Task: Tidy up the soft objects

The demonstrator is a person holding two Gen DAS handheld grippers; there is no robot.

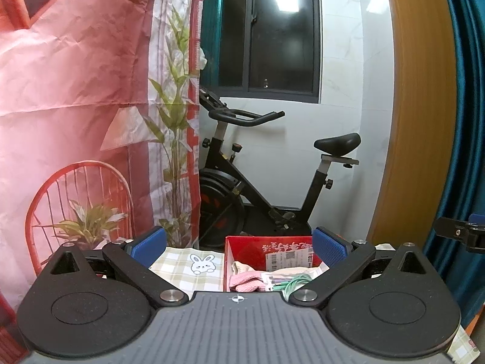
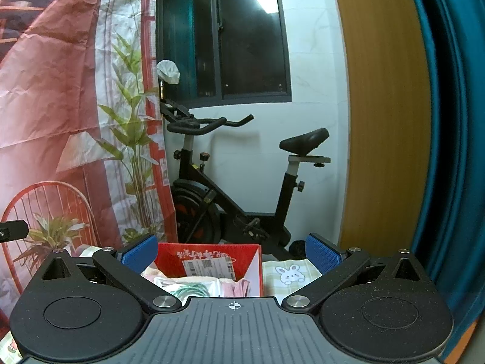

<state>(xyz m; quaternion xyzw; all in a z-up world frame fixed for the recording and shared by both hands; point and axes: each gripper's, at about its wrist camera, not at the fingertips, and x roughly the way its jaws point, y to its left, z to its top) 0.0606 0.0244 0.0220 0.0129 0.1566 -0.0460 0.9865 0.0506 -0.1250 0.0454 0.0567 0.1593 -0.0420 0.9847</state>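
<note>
While both cameras look out level across the room, the left gripper [image 1: 239, 244] sits low in the left wrist view with its blue pads spread wide and nothing between them. Just beyond, at lower centre, there's the red box [image 1: 242, 244], open at the top, a white shipping label stuck on its inner back wall. Inside it, soft things are piled up: a pink knitted cloth [image 1: 245, 282] at the front left, a beige fabric piece [image 1: 242, 267] behind it, and a coil of green cord [image 1: 292, 282] toward the right, lying over a clear packet. To the left of the box lies a checked cloth with a rabbit print [image 1: 198, 262], flat on the surface.

Over to the right wrist view: the right gripper [image 2: 232, 253] is also wide apart, holding nothing. The same red box [image 2: 209, 257] shows at lower centre, with a packet printed with green leaves [image 2: 191, 289] and something pink beside it inside. The rabbit cloth [image 2: 288, 273] now sits to the right of the box.

Behind it all, a black exercise bike [image 1: 272, 182] stands against the white wall under a dark window [image 1: 282, 30]. A red printed backdrop [image 1: 75, 91] fills the left of the frame, a wooden panel [image 1: 418, 106] and a teal curtain [image 1: 466, 121] the right. At the right edge of the left view, part of the other gripper pokes in.
</note>
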